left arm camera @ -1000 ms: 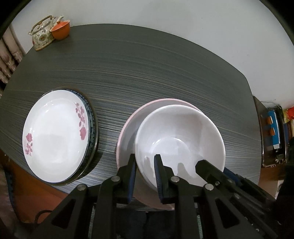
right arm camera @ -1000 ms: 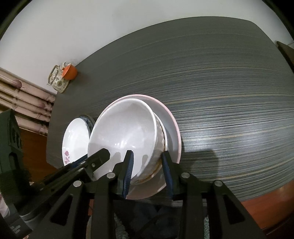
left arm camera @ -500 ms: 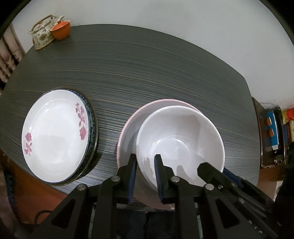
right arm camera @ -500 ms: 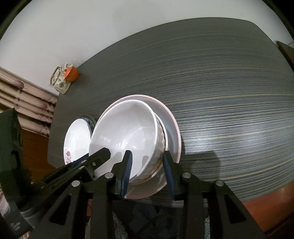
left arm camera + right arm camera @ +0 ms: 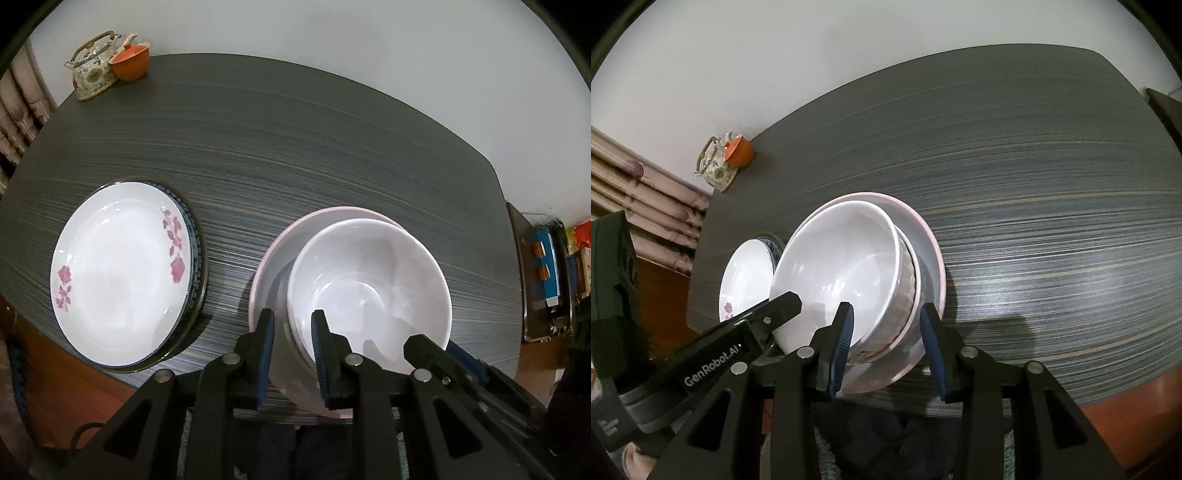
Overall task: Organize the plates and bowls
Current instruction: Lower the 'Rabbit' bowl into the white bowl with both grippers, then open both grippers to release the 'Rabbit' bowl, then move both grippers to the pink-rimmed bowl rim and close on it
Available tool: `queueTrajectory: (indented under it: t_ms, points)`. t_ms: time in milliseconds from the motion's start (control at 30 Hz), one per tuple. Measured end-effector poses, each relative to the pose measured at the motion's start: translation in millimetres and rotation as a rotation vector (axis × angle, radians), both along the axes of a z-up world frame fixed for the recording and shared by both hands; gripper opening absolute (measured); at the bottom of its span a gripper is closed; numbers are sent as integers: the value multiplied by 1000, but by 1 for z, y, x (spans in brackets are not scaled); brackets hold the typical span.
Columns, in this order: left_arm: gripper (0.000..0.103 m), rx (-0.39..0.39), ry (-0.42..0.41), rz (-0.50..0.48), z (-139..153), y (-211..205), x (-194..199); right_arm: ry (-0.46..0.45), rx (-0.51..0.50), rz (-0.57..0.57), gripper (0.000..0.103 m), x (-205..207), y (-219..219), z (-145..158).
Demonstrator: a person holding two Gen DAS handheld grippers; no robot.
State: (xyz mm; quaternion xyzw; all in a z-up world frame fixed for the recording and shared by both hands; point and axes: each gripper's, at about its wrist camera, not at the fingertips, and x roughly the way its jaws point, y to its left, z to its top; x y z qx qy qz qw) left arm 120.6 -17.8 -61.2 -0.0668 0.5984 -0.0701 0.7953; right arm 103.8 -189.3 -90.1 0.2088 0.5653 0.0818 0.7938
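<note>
A white bowl (image 5: 369,280) sits nested in another bowl on a pink-rimmed plate (image 5: 269,266) near the table's front edge. My left gripper (image 5: 291,332) straddles the bowl's near-left rim, one finger inside and one outside, jaws a little apart. My right gripper (image 5: 886,328) straddles the near-right rim of the bowl (image 5: 842,266), wider apart, with a gap on the outer side. A white plate with pink flowers (image 5: 118,266) lies on a dark-rimmed plate to the left.
A patterned teapot (image 5: 92,66) and an orange cup (image 5: 131,62) stand at the table's far left corner. The dark striped table (image 5: 1034,184) stretches behind the dishes. A cluttered shelf (image 5: 546,273) stands off the right edge.
Both grippers' jaws have opened slightly around the bowl's rim. The bowl stack has stayed on the pink plate.
</note>
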Motion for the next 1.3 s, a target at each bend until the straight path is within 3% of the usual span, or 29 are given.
queueTrajectory:
  t_ms: [133, 267, 333, 533, 800, 1100, 1300]
  points:
    - [25, 9, -18, -5, 3, -2, -1, 2, 5, 1, 35, -1, 2, 0]
    - [36, 31, -49, -17, 8, -2, -4, -4, 9, 5, 37, -2, 3, 2]
    - [36, 24, -61, -20, 11, -1, -6, -12, 9, 6, 37, -2, 2, 4]
    - [48, 37, -92, -26, 18, 7, -8, -56, 4, -9, 52, -7, -4, 17]
    - [58, 49, -117, -29, 26, 21, -12, -100, 0, -29, 61, -13, -16, 30]
    - [63, -34, -79, 9, 28, 42, -16, -83, -4, -72, 64, -18, -29, 27]
    - [65, -130, -9, 72, 16, 61, -14, -52, -20, -96, 64, -20, -35, 20]
